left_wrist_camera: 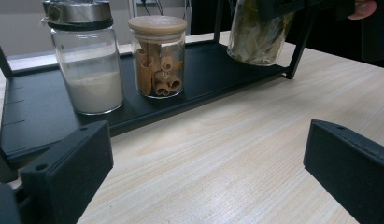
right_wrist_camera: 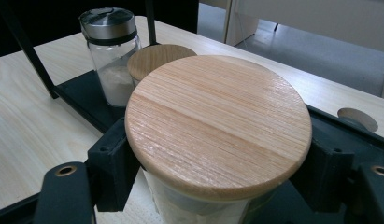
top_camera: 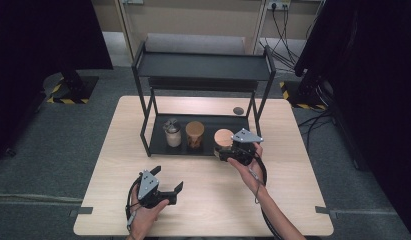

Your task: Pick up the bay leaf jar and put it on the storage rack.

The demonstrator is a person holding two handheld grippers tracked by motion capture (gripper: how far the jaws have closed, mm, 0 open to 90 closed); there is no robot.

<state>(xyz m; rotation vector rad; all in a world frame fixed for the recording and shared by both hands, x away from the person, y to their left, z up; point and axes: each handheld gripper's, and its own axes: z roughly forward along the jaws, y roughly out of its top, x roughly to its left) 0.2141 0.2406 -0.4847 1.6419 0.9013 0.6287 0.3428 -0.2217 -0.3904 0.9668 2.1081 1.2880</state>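
Note:
A black two-tier rack [top_camera: 203, 65] stands on the wooden table [top_camera: 208, 195]. On its lower shelf [left_wrist_camera: 40, 102] sit a metal-lidded jar of white powder [top_camera: 172, 133] [left_wrist_camera: 89, 70] and a wooden-lidded jar of cinnamon sticks [top_camera: 194, 134] [left_wrist_camera: 158, 56]. At the shelf's right end my right gripper [top_camera: 229, 151] [right_wrist_camera: 217, 186] is shut on a third jar with a wide wooden lid [top_camera: 223, 136] [right_wrist_camera: 217, 126]; leaves show inside it [left_wrist_camera: 257, 37]. I cannot tell whether this jar rests on the shelf. My left gripper [top_camera: 168, 186] [left_wrist_camera: 203, 186] is open over the table in front of the rack, holding nothing.
The rack's upper shelf overhangs the jars, and its slim legs [top_camera: 144, 131] flank them. A small round hole [top_camera: 238, 110] [right_wrist_camera: 358, 119] lies in the table behind the rack. Bare wood stretches between the rack and the near edge. Dark stands and cables lie on the floor beyond.

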